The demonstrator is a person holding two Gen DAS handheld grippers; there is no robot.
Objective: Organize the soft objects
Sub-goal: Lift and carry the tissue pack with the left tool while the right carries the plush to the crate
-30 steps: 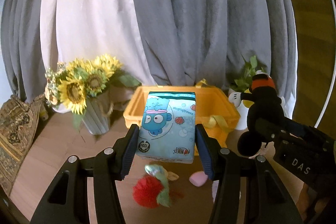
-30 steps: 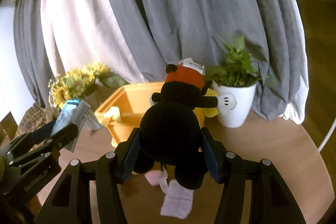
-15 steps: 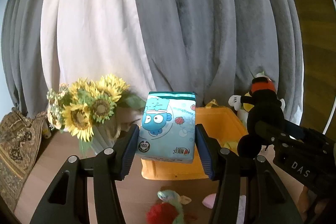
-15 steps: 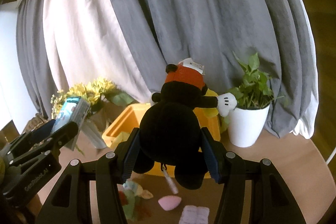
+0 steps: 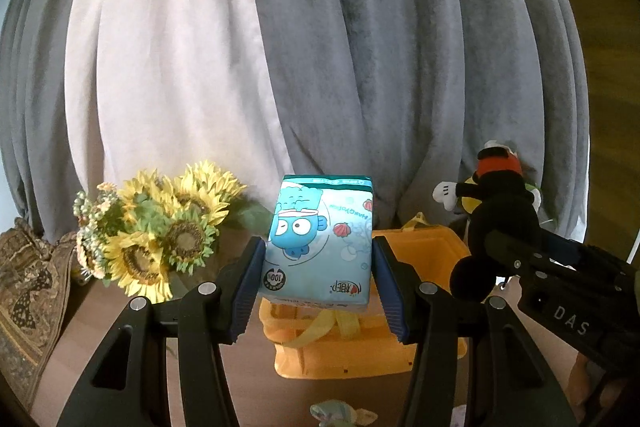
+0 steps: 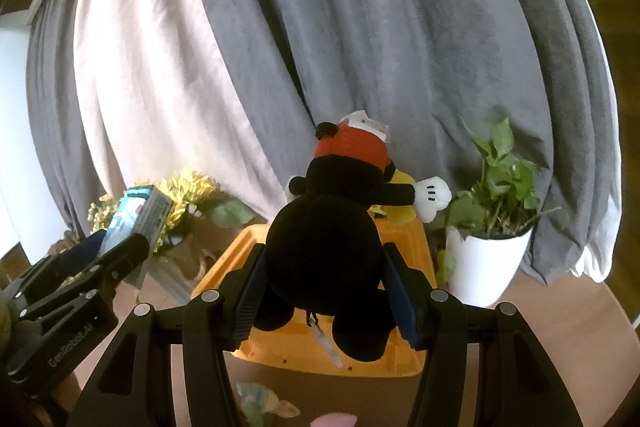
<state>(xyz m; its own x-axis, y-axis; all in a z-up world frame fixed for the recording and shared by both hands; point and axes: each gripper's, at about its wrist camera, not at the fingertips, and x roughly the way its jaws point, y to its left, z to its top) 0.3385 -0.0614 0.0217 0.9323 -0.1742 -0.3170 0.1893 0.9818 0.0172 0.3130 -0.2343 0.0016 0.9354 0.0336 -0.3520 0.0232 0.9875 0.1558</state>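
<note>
1. Grey and white curtains hang behind a brown wooden table.
2. Sunflowers stand at the table's left, a yellow bin sits in the middle, and a potted plant stands to the right.
3. The left gripper is raised in front of the bin, its blue pads pressed against both sides of a blue tissue pack, held upright with its cartoon print upside down.
4. The right gripper is level over the bin, its fingers clamped around the black body of a plush mouse, red shorts uppermost.
5. A small pastel toy lies on the table in front of the bin.
</note>
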